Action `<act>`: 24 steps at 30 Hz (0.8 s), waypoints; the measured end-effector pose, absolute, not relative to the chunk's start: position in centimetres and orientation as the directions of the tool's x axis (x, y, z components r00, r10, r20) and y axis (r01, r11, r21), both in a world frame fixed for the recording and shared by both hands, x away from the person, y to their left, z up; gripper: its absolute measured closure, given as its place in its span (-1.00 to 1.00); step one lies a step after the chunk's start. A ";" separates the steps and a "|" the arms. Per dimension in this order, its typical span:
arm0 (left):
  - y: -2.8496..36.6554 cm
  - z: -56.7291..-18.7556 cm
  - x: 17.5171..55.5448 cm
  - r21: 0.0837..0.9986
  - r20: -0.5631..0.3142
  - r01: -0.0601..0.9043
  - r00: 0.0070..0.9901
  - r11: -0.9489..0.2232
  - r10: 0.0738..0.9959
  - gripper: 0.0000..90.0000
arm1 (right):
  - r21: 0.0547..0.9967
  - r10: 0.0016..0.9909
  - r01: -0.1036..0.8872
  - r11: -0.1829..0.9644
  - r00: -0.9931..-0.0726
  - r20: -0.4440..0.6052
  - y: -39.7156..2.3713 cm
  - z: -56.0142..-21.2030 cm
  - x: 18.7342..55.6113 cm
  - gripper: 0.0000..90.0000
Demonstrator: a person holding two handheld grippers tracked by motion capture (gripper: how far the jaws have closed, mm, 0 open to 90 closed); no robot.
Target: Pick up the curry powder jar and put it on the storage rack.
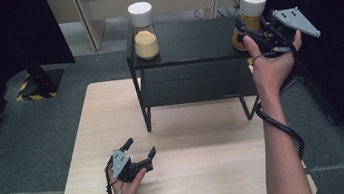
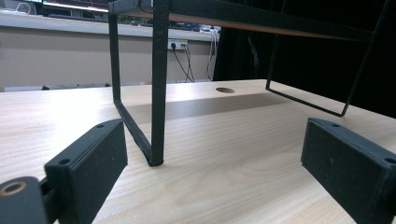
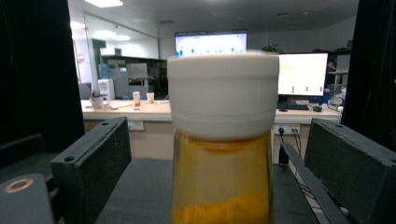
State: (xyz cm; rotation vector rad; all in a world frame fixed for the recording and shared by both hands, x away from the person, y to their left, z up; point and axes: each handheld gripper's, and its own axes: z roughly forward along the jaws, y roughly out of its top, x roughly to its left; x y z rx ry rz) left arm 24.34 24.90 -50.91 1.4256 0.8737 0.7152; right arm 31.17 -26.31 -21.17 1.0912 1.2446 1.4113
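The jar [image 3: 222, 140] with the white lid [image 3: 223, 93] stands upright at the right end of the top of the black shelf [image 1: 188, 42], and it looks like smooth glass holding some yellow powder, so I judge it stiff, rather slippery, breakable and of moderate weight. The right tongs [image 1: 252, 31] are wide with the jar between the pads and not pressed, and the best hold seems to be the glass body just under the lid. A 2nd jar [image 1: 144, 31] stands at the left end, and the left tongs [image 1: 141, 149] rest wide and empty on the counter [image 1: 190, 175].
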 end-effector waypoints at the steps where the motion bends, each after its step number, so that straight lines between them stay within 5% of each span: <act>1: 24.9 -50.9 24.4 0.995 -0.082 0.089 0.520 0.042 0.850 -0.86 | 0.995 0.984 -0.083 -0.054 -0.176 0.039 -26.3 -21.3 31.0 -0.84; 24: 24.8 -50.9 24.3 0.995 -0.080 0.087 0.521 0.040 0.850 -0.86 | 0.993 0.971 -0.107 -0.050 -0.239 0.023 -26.7 -24.8 26.4 -0.84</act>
